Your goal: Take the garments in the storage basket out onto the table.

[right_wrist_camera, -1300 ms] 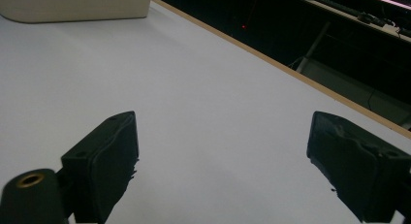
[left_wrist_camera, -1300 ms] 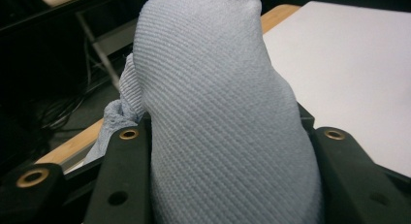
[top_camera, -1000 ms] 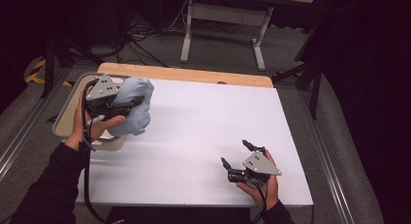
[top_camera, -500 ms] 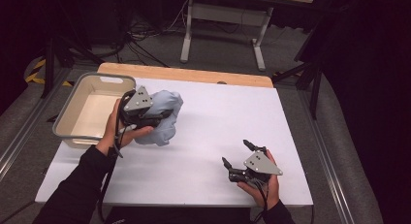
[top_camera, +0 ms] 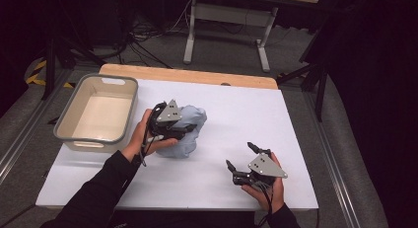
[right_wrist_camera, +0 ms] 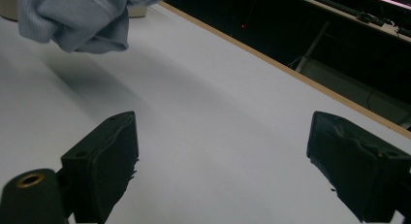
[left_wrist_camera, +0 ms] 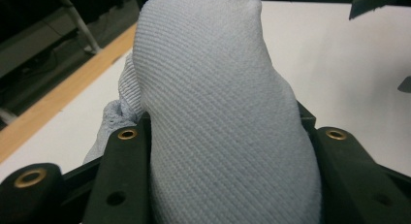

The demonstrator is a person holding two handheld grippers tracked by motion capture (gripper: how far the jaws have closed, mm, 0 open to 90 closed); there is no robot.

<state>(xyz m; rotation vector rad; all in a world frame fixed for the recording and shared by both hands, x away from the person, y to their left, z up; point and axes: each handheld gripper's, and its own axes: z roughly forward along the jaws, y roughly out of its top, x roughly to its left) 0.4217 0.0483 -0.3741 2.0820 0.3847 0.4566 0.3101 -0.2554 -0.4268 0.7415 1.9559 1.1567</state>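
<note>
I have the left gripper (top_camera: 185, 132) left of centre in the high view, its jaws clamped on a bunched light blue cloth (top_camera: 190, 134); in the left gripper view the ribbed fabric (left_wrist_camera: 218, 117) bulges up between the two black jaws, which press on it from both sides. In the right gripper view the cloth (right_wrist_camera: 82, 18) hangs at the upper left, clear of the white table (top_camera: 246, 109). My right gripper (top_camera: 241, 156) rests at the lower right, jaws spread wide with nothing between them. A grey tub (top_camera: 79, 109) sits at the left.
</note>
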